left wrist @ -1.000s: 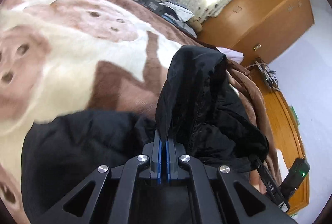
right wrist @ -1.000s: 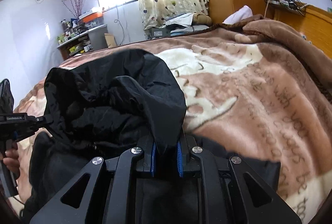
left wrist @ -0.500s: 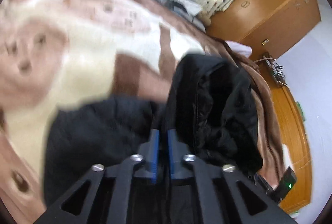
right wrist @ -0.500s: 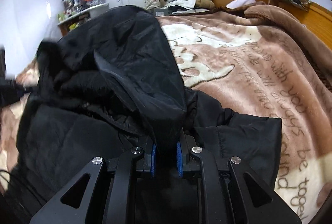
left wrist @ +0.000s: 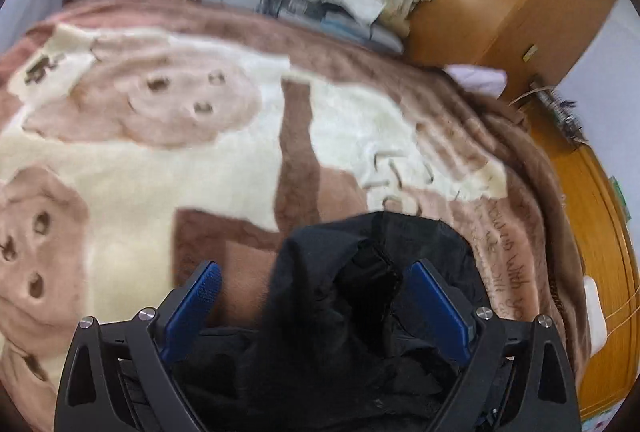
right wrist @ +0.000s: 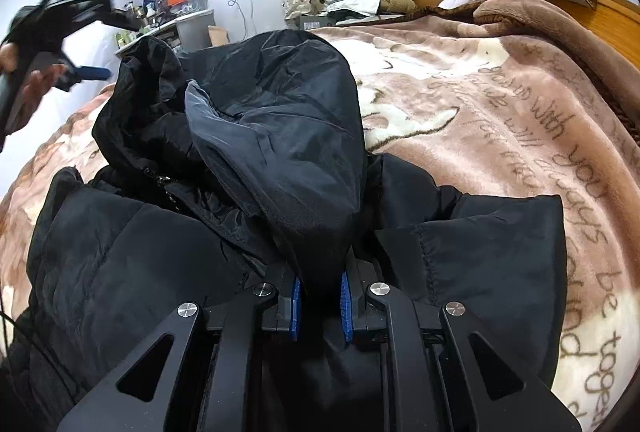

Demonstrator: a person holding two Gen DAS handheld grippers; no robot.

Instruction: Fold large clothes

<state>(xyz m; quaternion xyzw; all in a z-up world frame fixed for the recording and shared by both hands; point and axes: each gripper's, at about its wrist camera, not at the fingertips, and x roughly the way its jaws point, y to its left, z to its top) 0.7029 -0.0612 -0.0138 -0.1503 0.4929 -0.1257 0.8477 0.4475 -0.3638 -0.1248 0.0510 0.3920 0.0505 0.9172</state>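
- Left gripper: jaws have just been opening and now stand wide. A fold of the black jacket lies between the blue pads, but neither pad presses on it (released, not held). In the right wrist view this gripper appears raised off to the side, clear of the garment, with part of a hand on its handle.
- Right gripper: jaws nearly closed, clamped on a bunched fold of the jacket, which rises from the pads as a hood-like hump.
- Jacket position: spread on the brown and cream blanket covering the bed. The quilted body lies flat near the right gripper; one sleeve or panel extends toward the lettered part of the blanket.
- Task status (judged): a fold is being laid over the body; one side is let go, the other is still carried.
- Risk 1: slippery shell fabric may slide back once freed, causing the released side to unfold.
- Risk 2: holding only one side may pull the layer askew, leaving an uneven edge.
- Risk 3: the bunched hump may trap air and bulk, so the fold will not lie flat unless it is smoothed.
- Risk 4: the plush blanket may drag on the lower layer and wrinkle it.
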